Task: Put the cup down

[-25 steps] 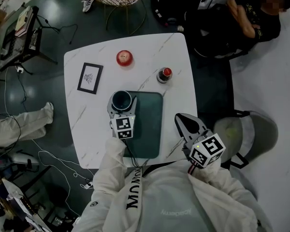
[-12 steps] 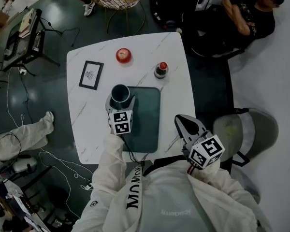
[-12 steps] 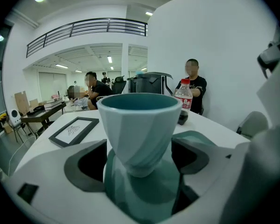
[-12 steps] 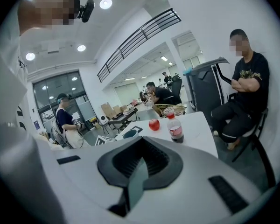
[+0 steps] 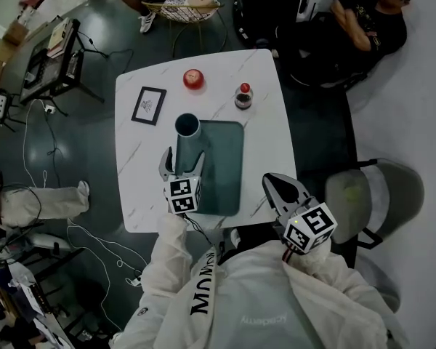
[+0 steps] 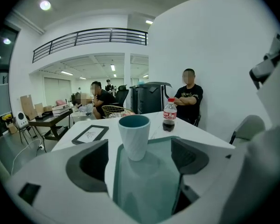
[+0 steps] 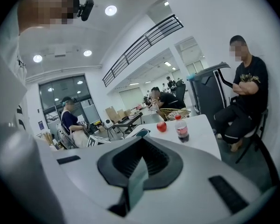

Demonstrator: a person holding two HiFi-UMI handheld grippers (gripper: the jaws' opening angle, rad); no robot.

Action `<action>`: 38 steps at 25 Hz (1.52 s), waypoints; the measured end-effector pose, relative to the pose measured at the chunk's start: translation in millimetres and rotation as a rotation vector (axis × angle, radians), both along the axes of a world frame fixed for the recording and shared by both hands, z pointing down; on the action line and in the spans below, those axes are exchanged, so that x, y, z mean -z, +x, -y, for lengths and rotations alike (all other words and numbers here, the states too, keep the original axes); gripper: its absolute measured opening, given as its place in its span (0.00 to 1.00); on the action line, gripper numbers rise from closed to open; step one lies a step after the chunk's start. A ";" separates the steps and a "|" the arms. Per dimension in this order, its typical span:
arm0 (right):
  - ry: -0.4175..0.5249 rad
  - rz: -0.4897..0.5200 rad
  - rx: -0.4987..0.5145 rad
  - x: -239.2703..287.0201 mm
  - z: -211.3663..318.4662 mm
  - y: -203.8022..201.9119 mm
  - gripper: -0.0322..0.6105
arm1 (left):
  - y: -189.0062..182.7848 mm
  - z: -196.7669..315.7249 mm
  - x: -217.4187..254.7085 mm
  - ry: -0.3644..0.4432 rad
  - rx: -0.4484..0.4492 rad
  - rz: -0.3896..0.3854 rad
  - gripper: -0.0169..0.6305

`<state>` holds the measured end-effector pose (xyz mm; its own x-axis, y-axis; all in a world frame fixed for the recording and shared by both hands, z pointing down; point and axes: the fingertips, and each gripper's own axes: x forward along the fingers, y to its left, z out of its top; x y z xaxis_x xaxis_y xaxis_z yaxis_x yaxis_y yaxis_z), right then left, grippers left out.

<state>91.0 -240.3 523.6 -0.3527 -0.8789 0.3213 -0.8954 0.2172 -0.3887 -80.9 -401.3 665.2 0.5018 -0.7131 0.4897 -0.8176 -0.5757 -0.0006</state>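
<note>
A tall teal cup [image 5: 187,131] stands upright on the far left corner of the green mat [image 5: 225,167]. My left gripper [image 5: 183,158] sits just behind it on my side, open, with nothing between its fingers. In the left gripper view the cup [image 6: 134,136] stands ahead of the left gripper [image 6: 142,160], clear of both pads. My right gripper [image 5: 271,178] hovers at the table's near right edge, shut and empty. Its pads meet in the right gripper view, at the right gripper [image 7: 140,158].
On the white marble table [image 5: 265,129] are a small cola bottle [image 5: 243,97], a red apple [image 5: 193,78] and a black picture frame [image 5: 150,105]. A grey chair [image 5: 378,195] stands at the right. A person [image 5: 367,20] sits beyond the far right corner.
My left gripper has let go of the cup and drawn back toward me, so the cup now stands free on the mat. The right gripper has stayed where it was.
</note>
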 end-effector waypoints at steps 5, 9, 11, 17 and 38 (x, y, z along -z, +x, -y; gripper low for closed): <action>0.046 0.012 0.040 14.7 -30.0 -26.9 0.06 | -17.8 -48.4 47.1 0.069 -0.011 -0.027 0.67; 0.085 -0.012 0.069 29.3 -58.3 -48.8 0.06 | -27.6 -93.3 88.9 0.143 -0.023 -0.049 0.67; 0.105 -0.047 0.067 33.9 -70.9 -57.1 0.06 | -35.2 -114.8 106.0 0.170 -0.024 -0.062 0.67; 0.152 -0.056 0.090 52.6 -113.4 -84.2 0.06 | -54.8 -180.0 145.6 0.232 -0.034 -0.078 0.67; 0.287 -0.145 0.087 102.2 -191.9 -116.5 0.06 | -83.9 -313.9 224.9 0.388 0.019 -0.130 0.20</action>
<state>-25.5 -48.5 421.4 -0.3996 -0.9092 0.1174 -0.9100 0.3779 -0.1707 -164.8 -87.3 440.3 0.5266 -0.8421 0.1160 -0.8357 -0.5379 -0.1108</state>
